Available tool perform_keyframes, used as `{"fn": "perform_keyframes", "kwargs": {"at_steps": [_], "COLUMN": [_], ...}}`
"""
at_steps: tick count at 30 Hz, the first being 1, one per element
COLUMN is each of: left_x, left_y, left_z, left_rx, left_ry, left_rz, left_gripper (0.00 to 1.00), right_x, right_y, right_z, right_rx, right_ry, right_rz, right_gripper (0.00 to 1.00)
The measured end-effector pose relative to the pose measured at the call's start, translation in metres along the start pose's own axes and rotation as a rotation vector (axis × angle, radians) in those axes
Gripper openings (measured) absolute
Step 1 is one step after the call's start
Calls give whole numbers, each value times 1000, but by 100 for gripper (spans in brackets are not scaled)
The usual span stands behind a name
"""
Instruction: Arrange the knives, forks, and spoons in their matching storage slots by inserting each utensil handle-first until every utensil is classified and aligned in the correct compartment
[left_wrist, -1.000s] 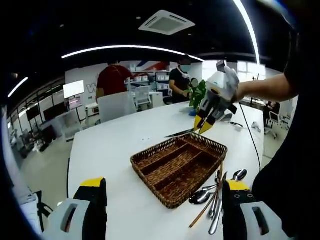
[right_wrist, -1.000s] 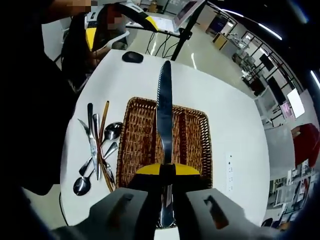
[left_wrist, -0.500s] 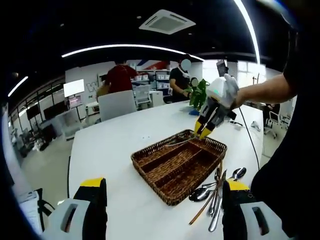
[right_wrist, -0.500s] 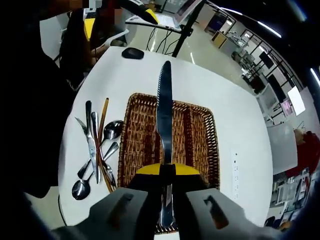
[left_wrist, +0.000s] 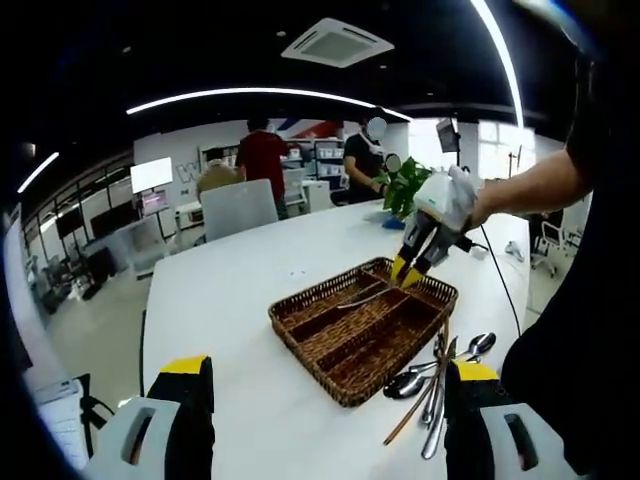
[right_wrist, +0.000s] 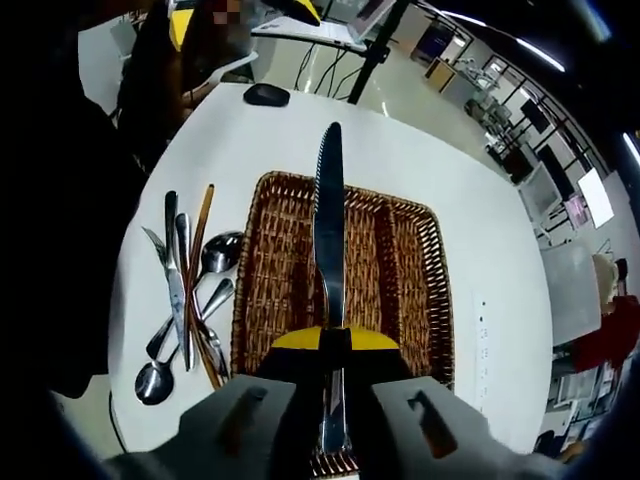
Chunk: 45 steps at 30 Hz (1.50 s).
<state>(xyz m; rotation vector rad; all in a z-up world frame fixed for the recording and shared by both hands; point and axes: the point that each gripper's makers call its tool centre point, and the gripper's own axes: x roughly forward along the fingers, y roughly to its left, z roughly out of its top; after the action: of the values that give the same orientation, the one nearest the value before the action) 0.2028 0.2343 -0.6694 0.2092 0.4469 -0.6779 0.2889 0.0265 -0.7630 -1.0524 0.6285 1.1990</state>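
The right tongs (right_wrist: 330, 345) are clamped on a knife (right_wrist: 328, 240) near its handle, blade pointing forward over the wicker tray (right_wrist: 290, 270), above its middle slots. The knife looks like polished steel: stiff, fairly light, and likely slick between hard pads, so a hold well down the handle end with the blade in line with the jaws should keep it from swivelling; the serrated edge wants no squeezing. The left tongs (left_wrist: 320, 420) are spread wide apart, holding nothing, low over the near edge of the white surface (left_wrist: 230, 290). Beside the tray lies a loose bunch of spoons (right_wrist: 205, 265) and other cutlery with one slim brown-handled piece (right_wrist: 200, 240), overlapping and touching, so each would need picking out singly. The tray's woven walls may snag a tip. The surface is smooth and glossy. Farther off are a dark mouse (right_wrist: 266, 95), a plant (left_wrist: 400, 190), chairs, shelves, and people (left_wrist: 262, 155) standing in a bright office.
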Motion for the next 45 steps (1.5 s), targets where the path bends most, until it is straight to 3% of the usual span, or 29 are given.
{"fn": "perform_keyframes", "kwargs": {"at_steps": [33, 39, 45], "left_x": [-4, -4, -7], "left_y": [4, 9, 11], "left_z": [-6, -11, -16], "left_rx": [-12, -16, -25], "left_ry": [5, 6, 16], "left_rz": [30, 34, 40], "left_gripper": [100, 100, 100], "right_x": [55, 74, 86], "right_y": [12, 26, 31], "right_z": [-9, -22, -27], "right_rx": [28, 34, 48], "right_ry": [52, 87, 102], "right_rz": [35, 69, 55], "right_gripper": [0, 0, 0]}}
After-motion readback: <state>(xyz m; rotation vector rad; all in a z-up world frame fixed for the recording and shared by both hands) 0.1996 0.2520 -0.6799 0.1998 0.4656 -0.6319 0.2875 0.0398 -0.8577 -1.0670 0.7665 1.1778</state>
